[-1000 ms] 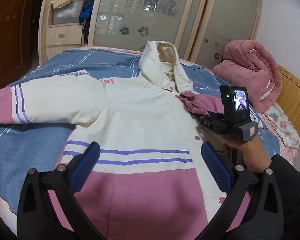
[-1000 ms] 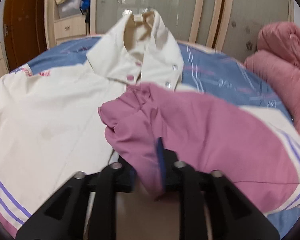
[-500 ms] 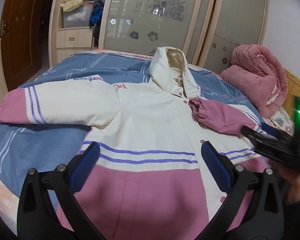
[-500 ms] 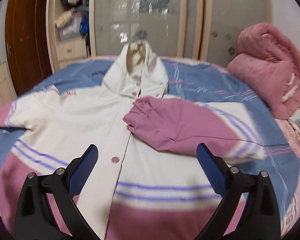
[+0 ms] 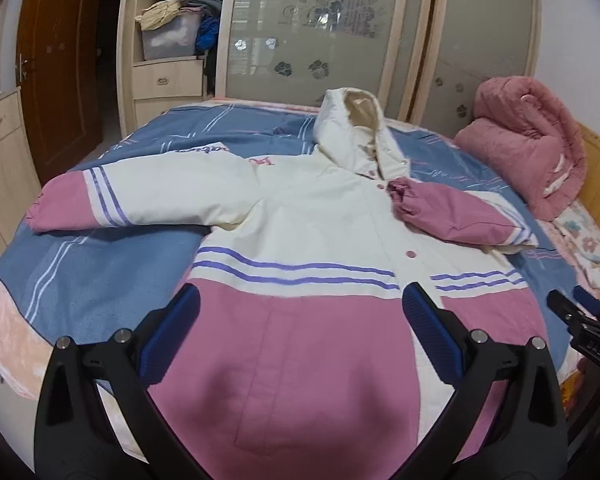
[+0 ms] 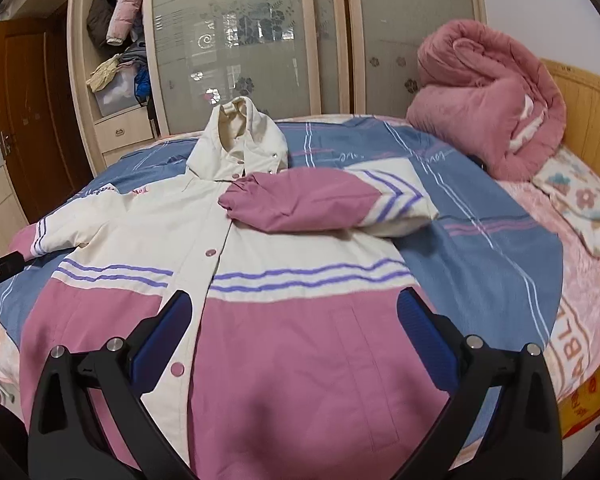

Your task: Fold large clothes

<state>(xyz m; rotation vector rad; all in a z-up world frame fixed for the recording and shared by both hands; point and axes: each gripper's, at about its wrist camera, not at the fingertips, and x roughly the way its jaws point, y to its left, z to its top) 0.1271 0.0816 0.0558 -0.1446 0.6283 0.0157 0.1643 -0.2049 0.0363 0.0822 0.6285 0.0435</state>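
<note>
Blue-padded left tongs point(image 5: 300, 336) and right tongs point(image 6: 292, 336) hover spread wide, empty, above the jacket point(image 5: 300, 240) hem.

left gripper point(image 5: 300, 334): black frame | blue ribbed pads point(image 5: 432, 340) | silver screws; right gripper point(image 6: 294, 334): seemingly identical

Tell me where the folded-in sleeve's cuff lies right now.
In the right wrist view, the pink cuff lies at the jacket's centre front, just below the hood.
</note>
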